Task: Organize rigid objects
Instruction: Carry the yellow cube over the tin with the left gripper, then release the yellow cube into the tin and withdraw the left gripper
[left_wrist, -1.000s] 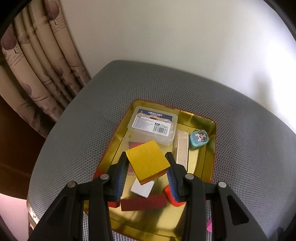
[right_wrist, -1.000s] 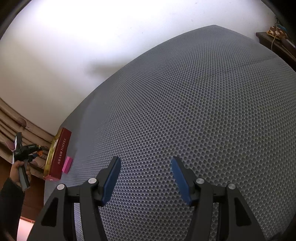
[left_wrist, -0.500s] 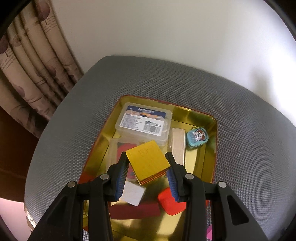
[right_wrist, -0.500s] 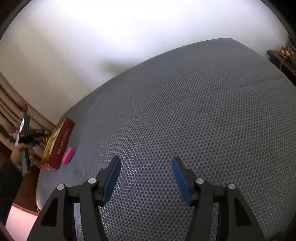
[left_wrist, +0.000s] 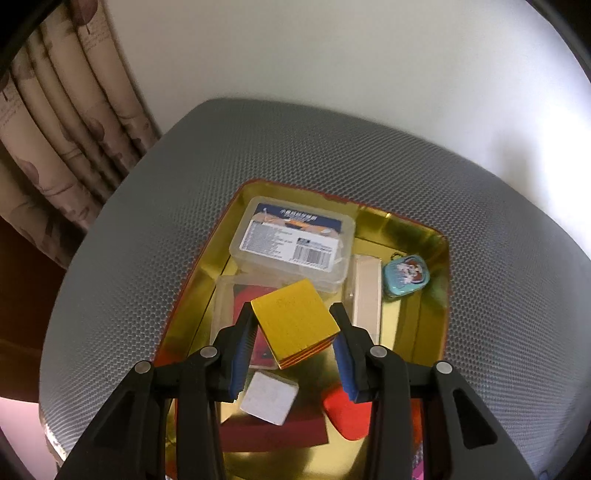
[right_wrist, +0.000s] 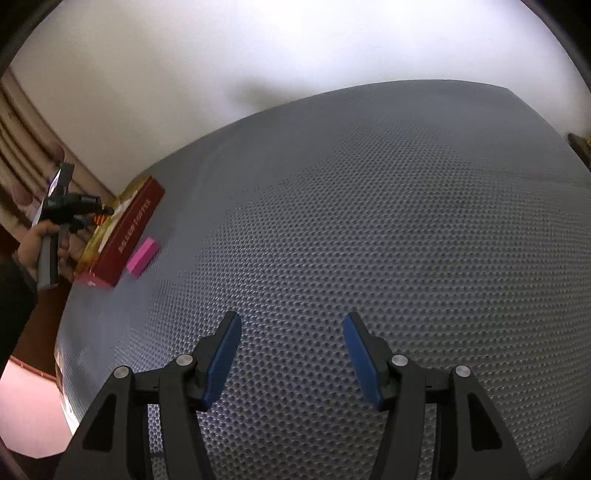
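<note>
My left gripper (left_wrist: 293, 328) is shut on a yellow block (left_wrist: 295, 321) with orange-striped edges, held above a gold tin tray (left_wrist: 413, 314) with red outer walls. In the tray lie a clear plastic box (left_wrist: 295, 240) with a printed label, a pale wooden block (left_wrist: 365, 295), a small teal tin (left_wrist: 404, 275), a white cube (left_wrist: 269, 397), a red piece (left_wrist: 345, 415) and a dark red flat piece (left_wrist: 273, 432). My right gripper (right_wrist: 291, 350) is open and empty over the grey mesh surface (right_wrist: 369, 229). The tray (right_wrist: 129, 236) shows far left in the right wrist view.
A pink block (right_wrist: 143, 256) lies on the mesh beside the tray's red wall. Patterned curtains (left_wrist: 55, 129) hang at the left and a white wall stands behind. The surface's left edge drops off near the tray. The left hand and its gripper (right_wrist: 70, 206) show far left.
My left gripper has moved back and up with the yellow block, so more of the tray shows. The right wrist view has swung, bringing the tray and pink block closer into sight.
</note>
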